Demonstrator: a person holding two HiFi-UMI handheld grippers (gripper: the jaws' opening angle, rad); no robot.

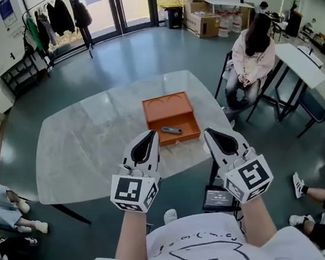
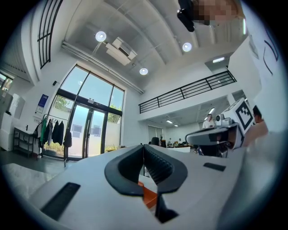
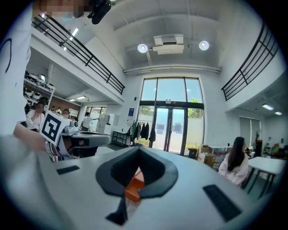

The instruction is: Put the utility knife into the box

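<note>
**Knife lies in the box, both tools closed and empty**

The utility knife (image 1: 171,130) rests inside the orange box (image 1: 166,108), in the nearer and deeper half. It lies flat on the bottom, slightly slanted to the walls. The box is open on the pale stone table (image 1: 92,142), a little beyond the middle. The flat half with two round hollows is turned away from the person.

The left tool (image 1: 150,135) and the right tool (image 1: 210,133) hang over the near edge of the table, close to the person's body and well apart from the box. Each points forward and upward. In the left gripper view the dark pads of the left tool (image 2: 144,150) meet along one line and nothing is between them. In the right gripper view the right tool (image 3: 138,152) is closed in the same way and holds nothing. The small orange piece seen through the opening under each pair of jaws is only the box far behind (image 3: 134,186), not a thing in the grip.

I judge that the task is finished. The knife is where the sentence asks, and neither tool touches anything. Held low and near the body, the tools seem to be in a resting position. The box is not covered, but the task does not ask for that.
</note>
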